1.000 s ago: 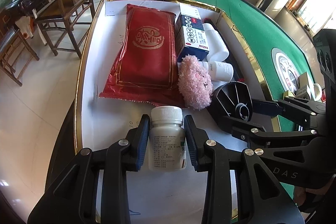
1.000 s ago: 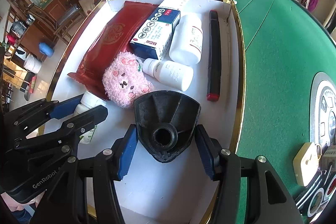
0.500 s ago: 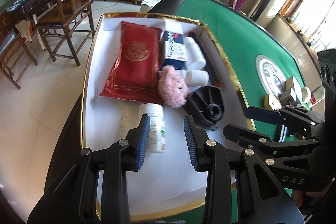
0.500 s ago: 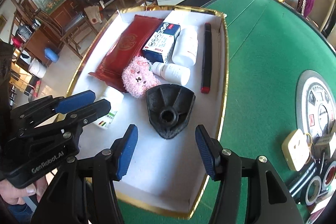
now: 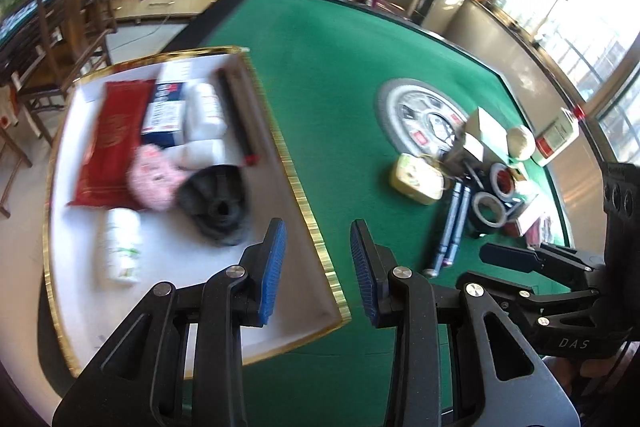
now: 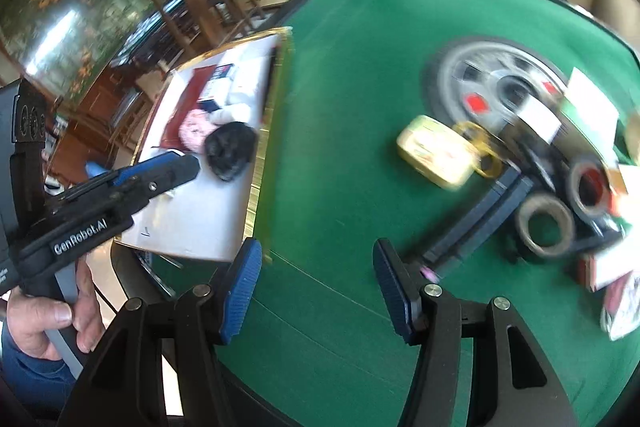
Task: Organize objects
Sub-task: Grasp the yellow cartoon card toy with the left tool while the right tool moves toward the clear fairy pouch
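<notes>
Hovering with nothing between their blue pads, the left gripper [image 5: 318, 267] stands narrowly parted over the tray's gold corner at lower centre of its view, and the right gripper [image 6: 318, 291] gapes wider above bare green felt. The white tray [image 5: 192, 291] fills the left of the left view, holding a red packet [image 5: 110, 139], pink plush [image 5: 154, 179], black funnel-shaped piece [image 5: 214, 203] and white bottle [image 5: 122, 247]. Right of centre lies the unsorted heap: a yellow tin [image 5: 418, 179], tape rolls [image 5: 490, 213] and pens [image 5: 452, 227].
</notes>
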